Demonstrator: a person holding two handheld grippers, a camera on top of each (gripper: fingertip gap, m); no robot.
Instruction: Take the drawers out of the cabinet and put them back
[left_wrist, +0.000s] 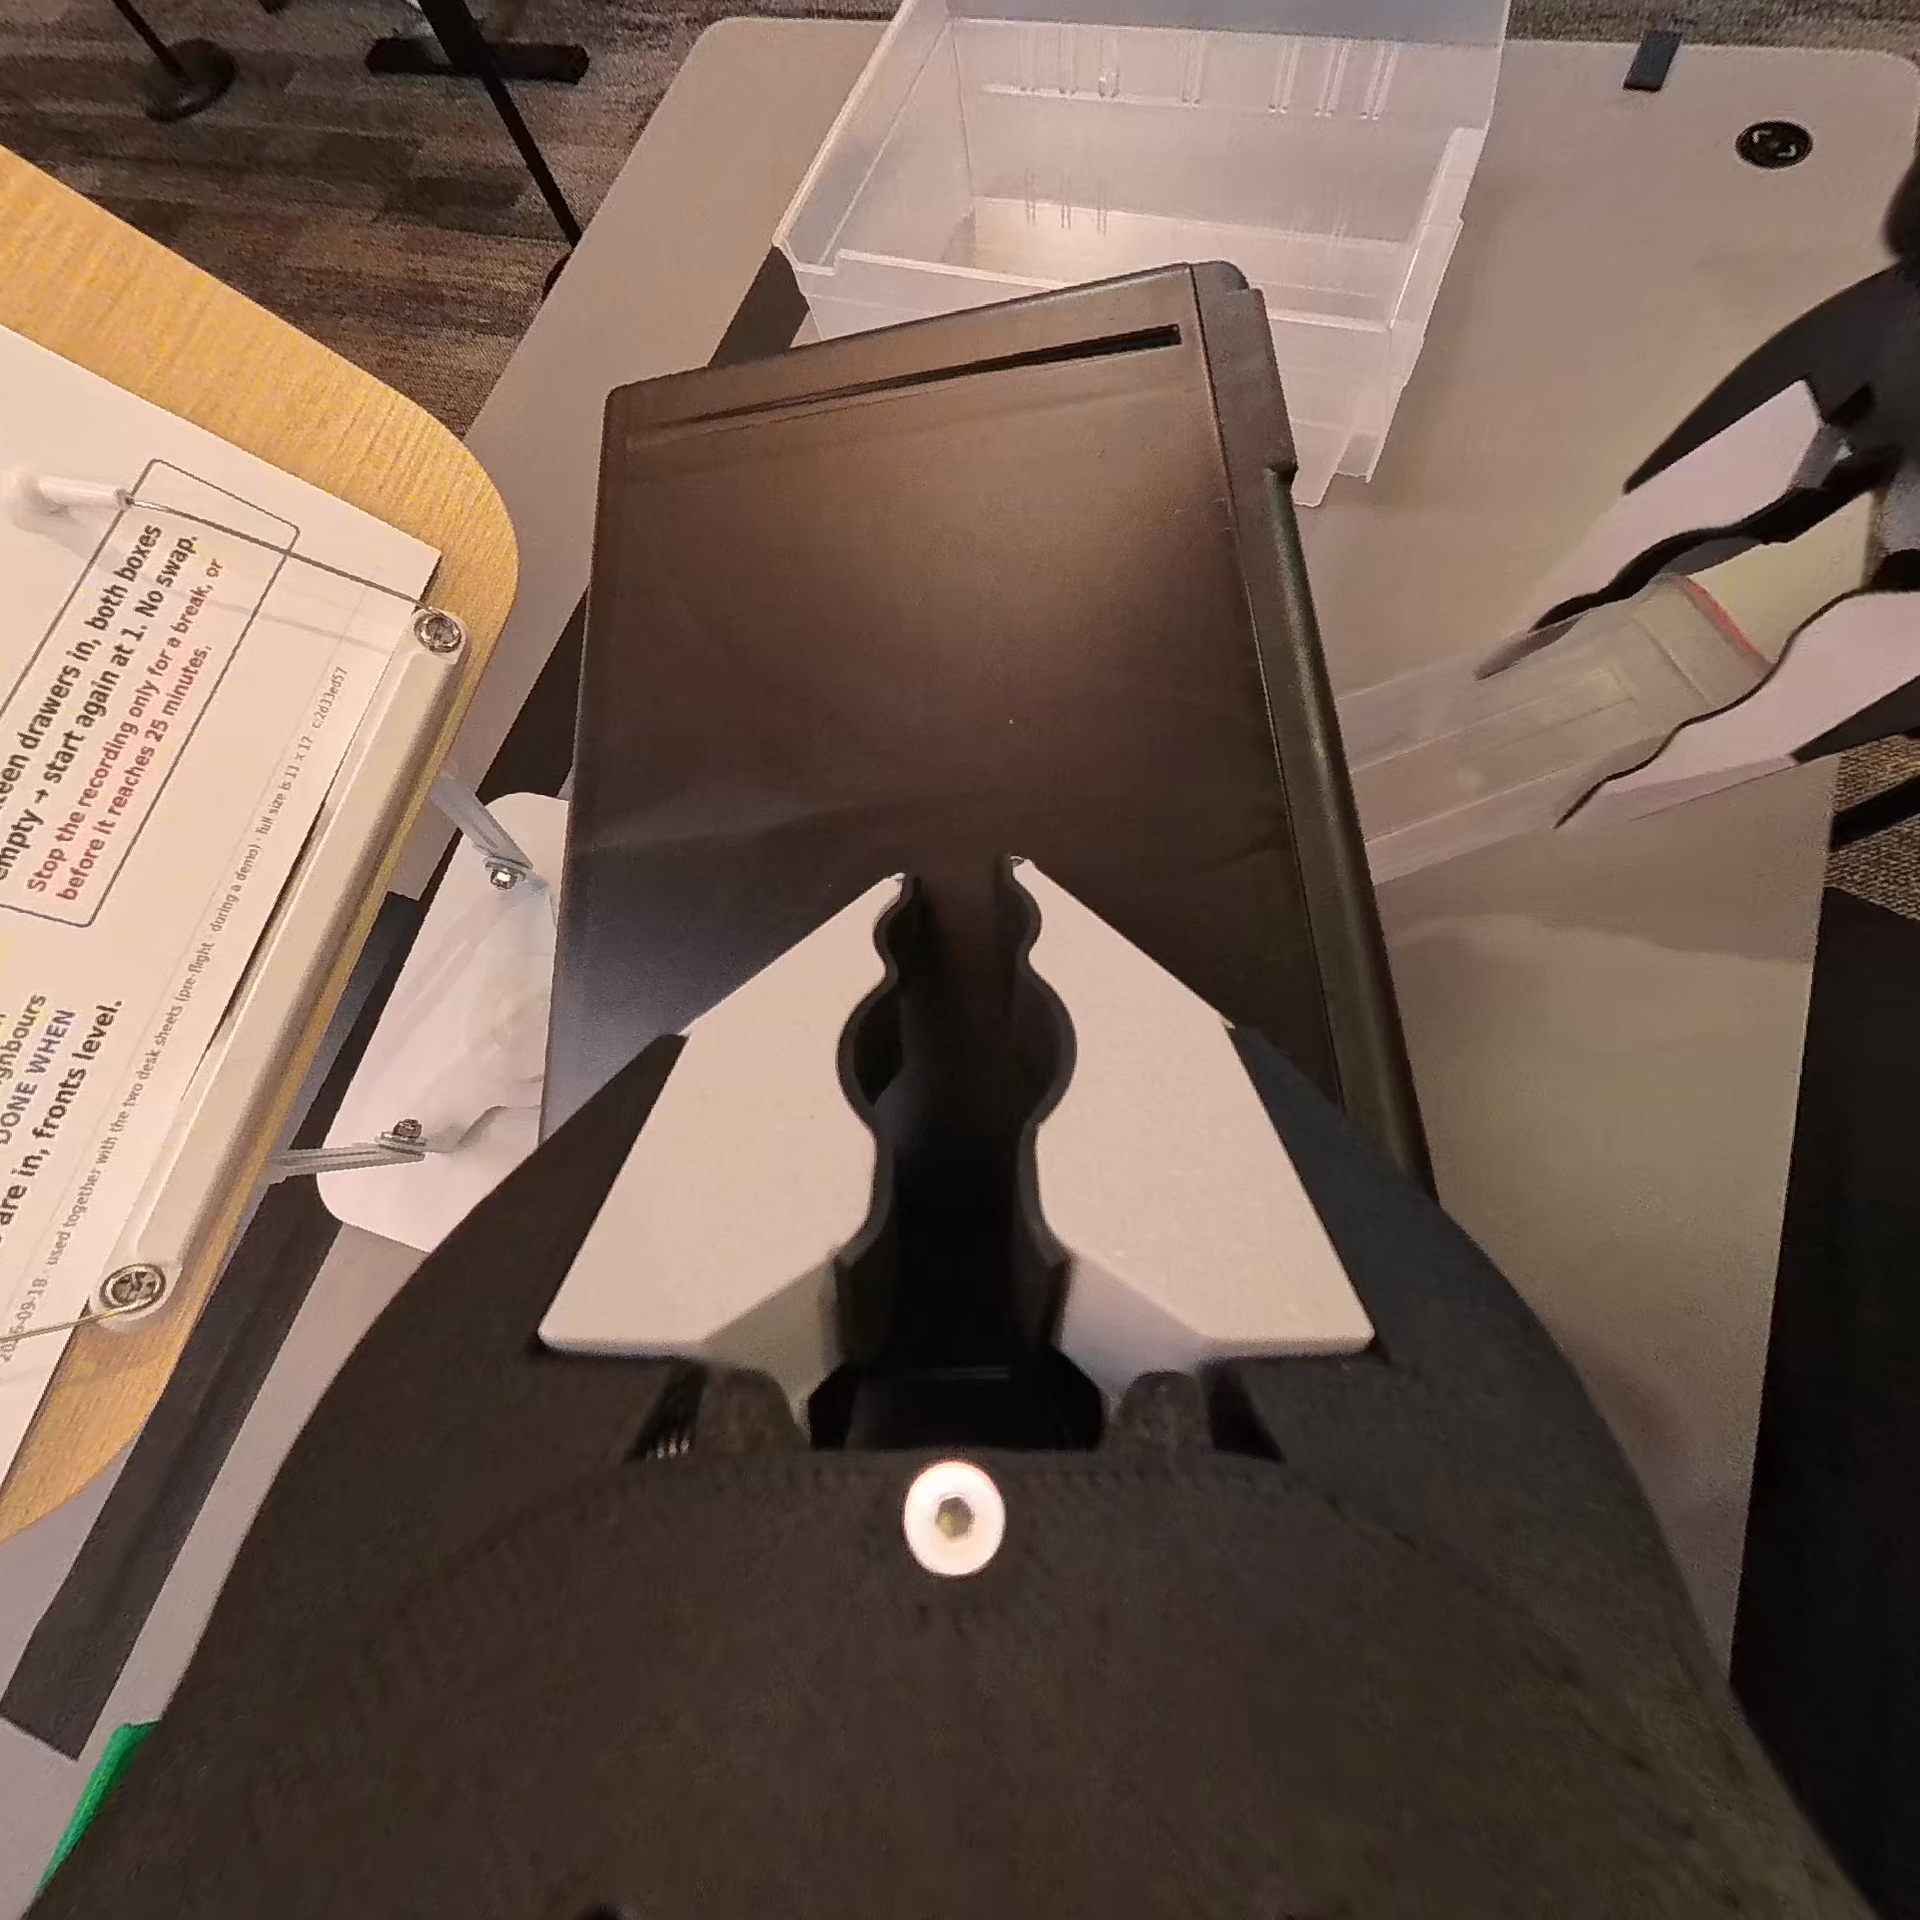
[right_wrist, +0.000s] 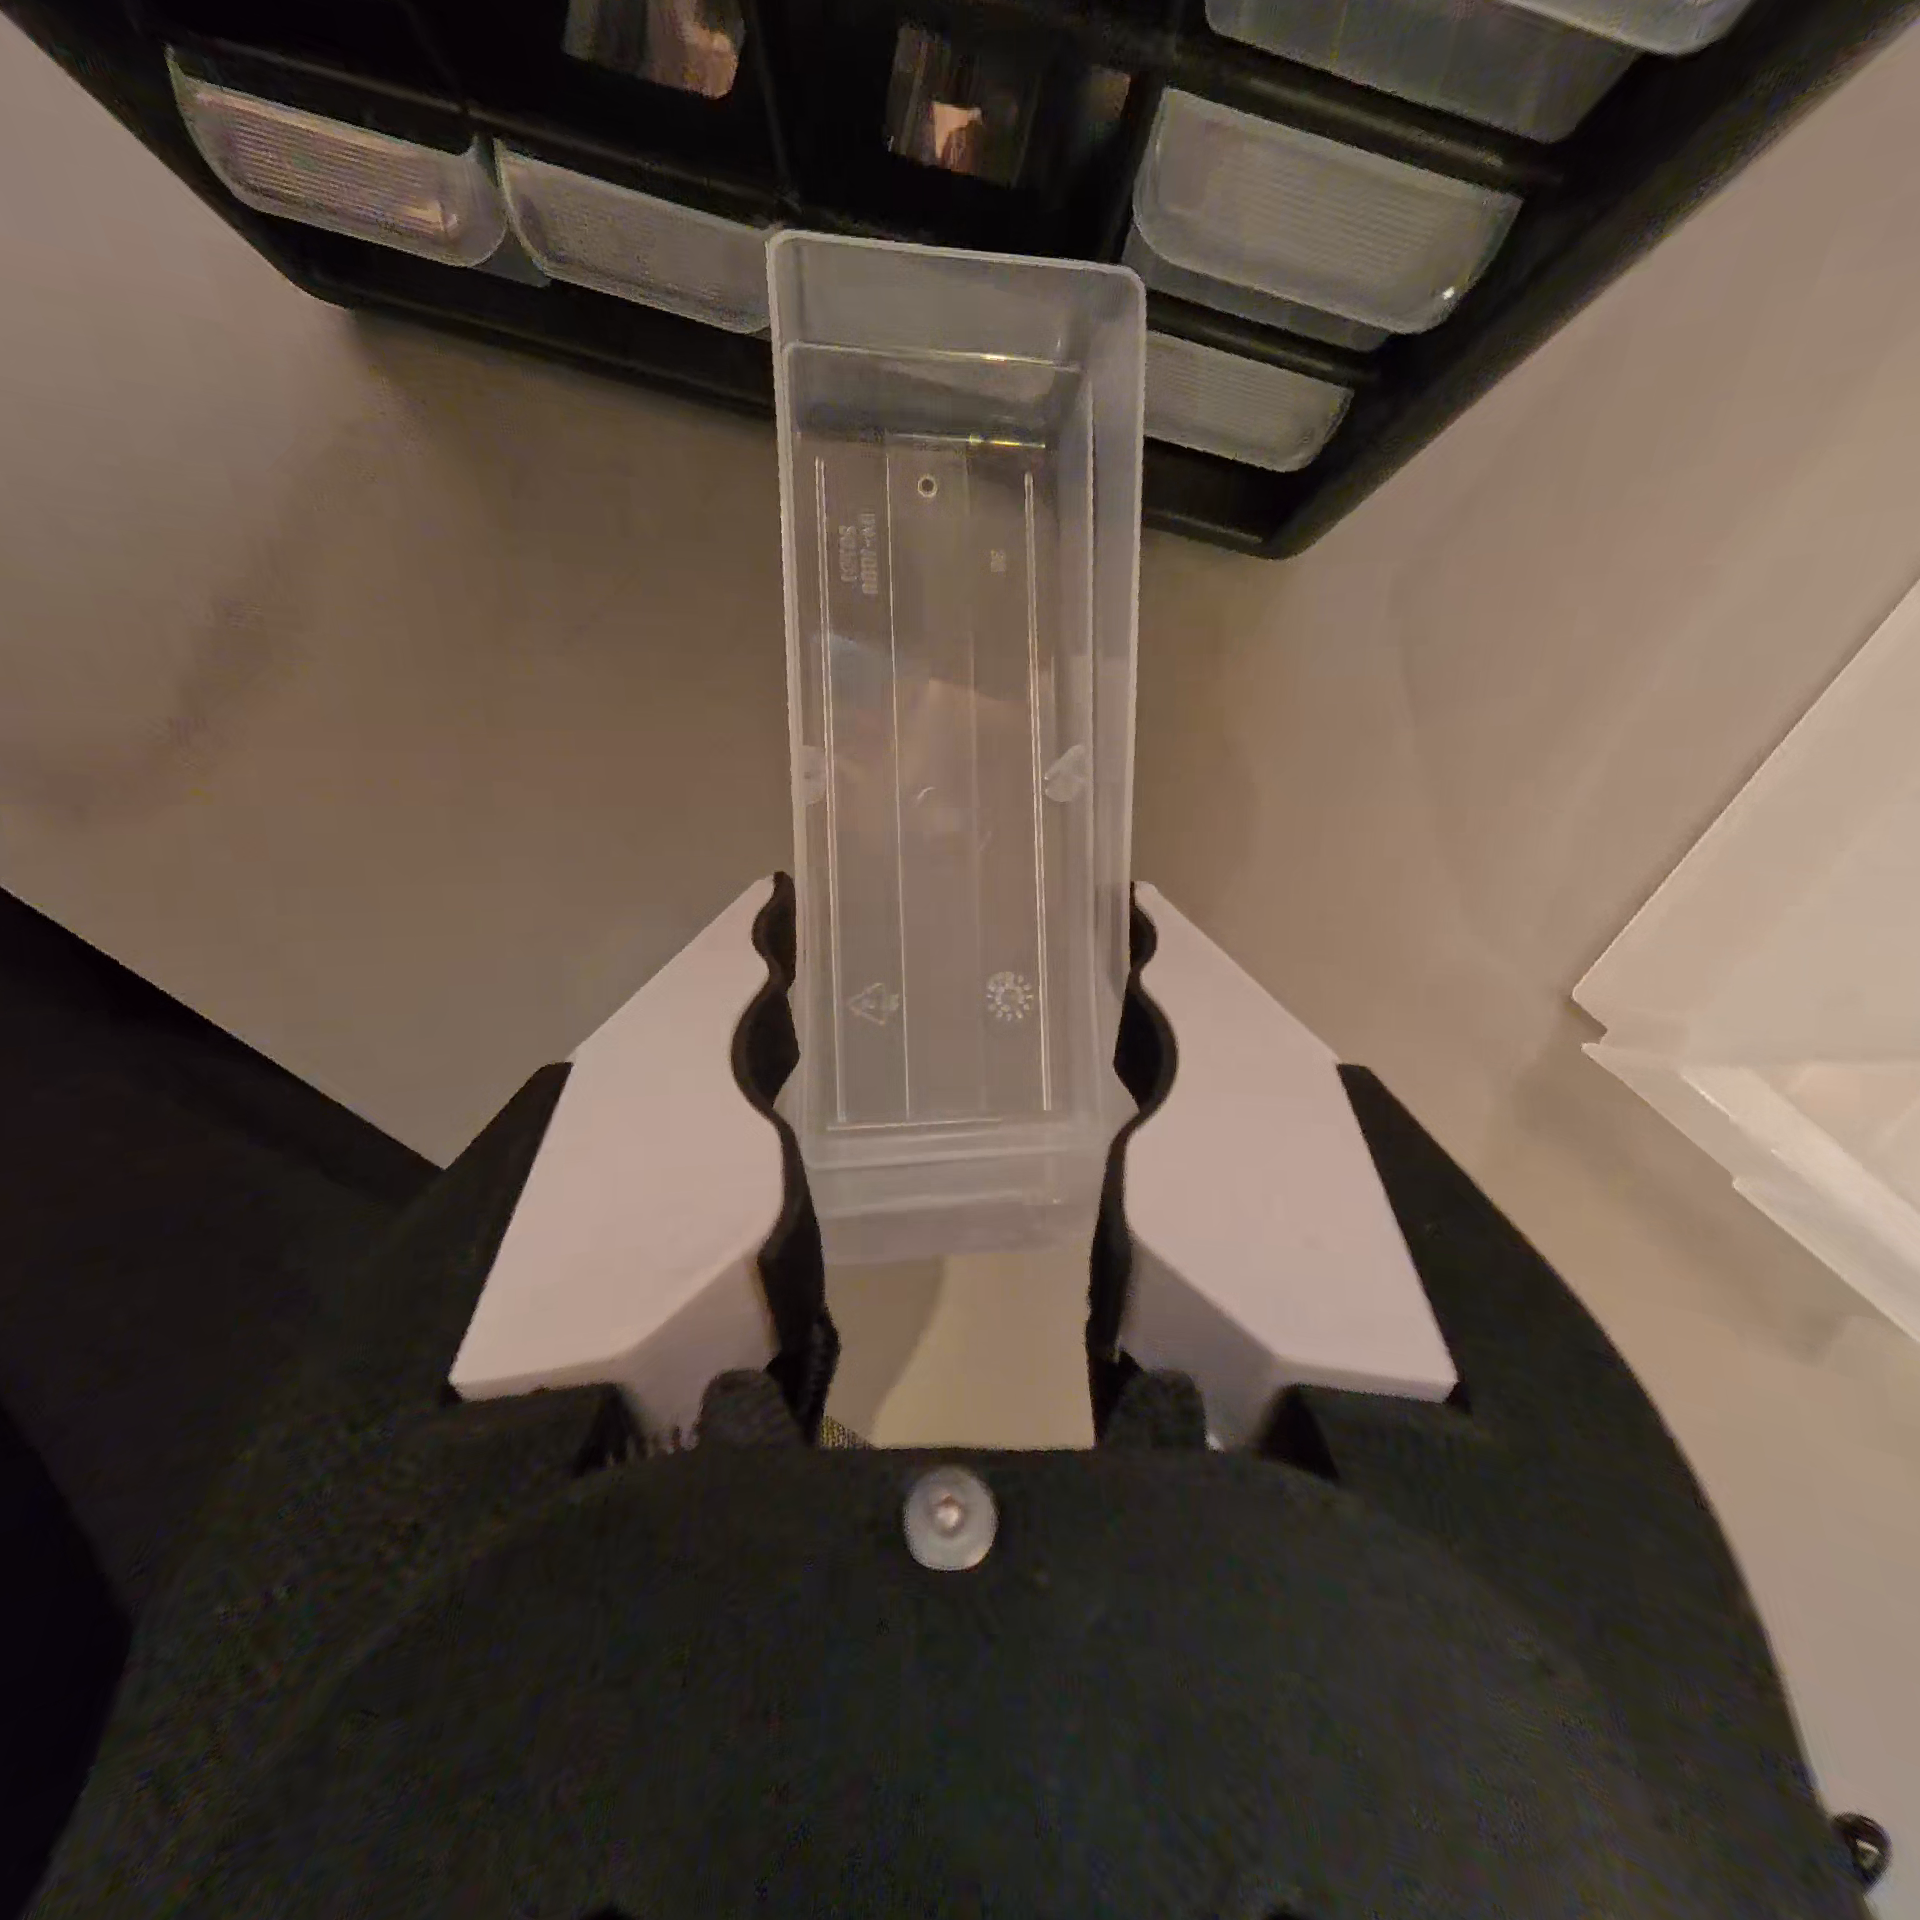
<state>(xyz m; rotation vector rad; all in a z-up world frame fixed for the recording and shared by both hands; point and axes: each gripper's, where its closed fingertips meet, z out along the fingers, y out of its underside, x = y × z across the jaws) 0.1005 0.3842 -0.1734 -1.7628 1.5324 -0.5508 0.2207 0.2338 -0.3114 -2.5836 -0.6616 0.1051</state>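
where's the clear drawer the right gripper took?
In the right wrist view, the clear drawer sits clamped between the right gripper fingers, its far end at the black cabinet front.

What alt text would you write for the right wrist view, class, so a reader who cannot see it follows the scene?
The right gripper grips a clear empty drawer between its two fingers, pointing it toward a black cabinet on a beige table. Several clear drawers sit in the cabinet; some slots are empty.
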